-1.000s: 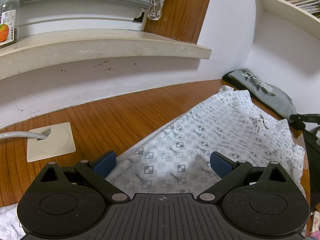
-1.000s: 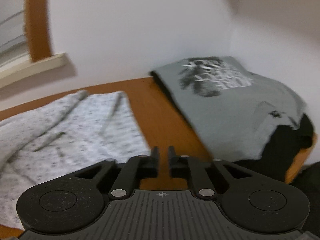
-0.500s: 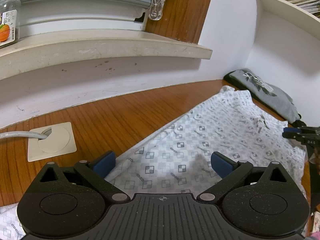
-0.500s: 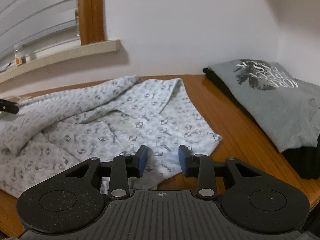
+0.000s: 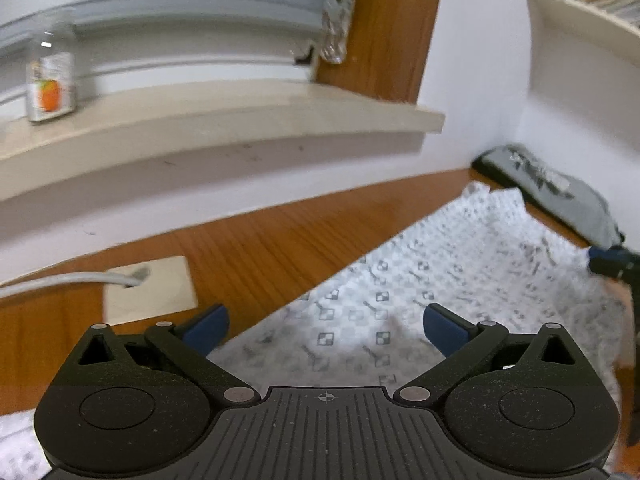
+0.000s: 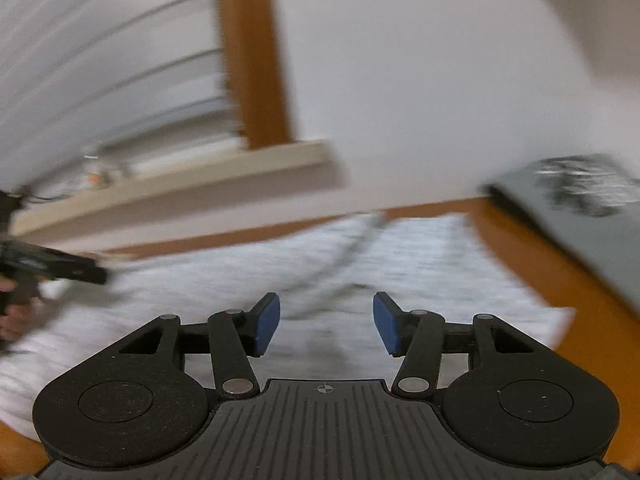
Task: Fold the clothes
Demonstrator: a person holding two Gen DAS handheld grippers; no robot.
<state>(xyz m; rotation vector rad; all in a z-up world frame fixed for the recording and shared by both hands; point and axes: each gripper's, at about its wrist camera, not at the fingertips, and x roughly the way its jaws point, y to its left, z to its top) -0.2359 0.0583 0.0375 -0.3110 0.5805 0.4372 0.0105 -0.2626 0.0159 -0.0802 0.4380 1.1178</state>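
Observation:
A white shirt with a small grey check print (image 5: 460, 272) lies spread on the wooden table (image 5: 280, 248). My left gripper (image 5: 326, 326) is wide open and empty just above the shirt's near left edge. My right gripper (image 6: 326, 324) is open and empty over the shirt (image 6: 420, 272), seen blurred. The right gripper's tip shows at the far right of the left wrist view (image 5: 612, 262). The left gripper (image 6: 52, 266) shows at the left of the right wrist view.
A folded grey printed T-shirt (image 5: 560, 188) lies on dark clothing at the table's far right corner (image 6: 592, 216). A beige cable plate with a grey cord (image 5: 148, 288) sits left. A window sill (image 5: 200, 120) holds a small bottle (image 5: 50, 76). A bookshelf (image 5: 592, 8) hangs upper right.
My right gripper has opened wider and swung left over the shirt, blurring its view. My left gripper has shifted slightly, its jaws still wide open.

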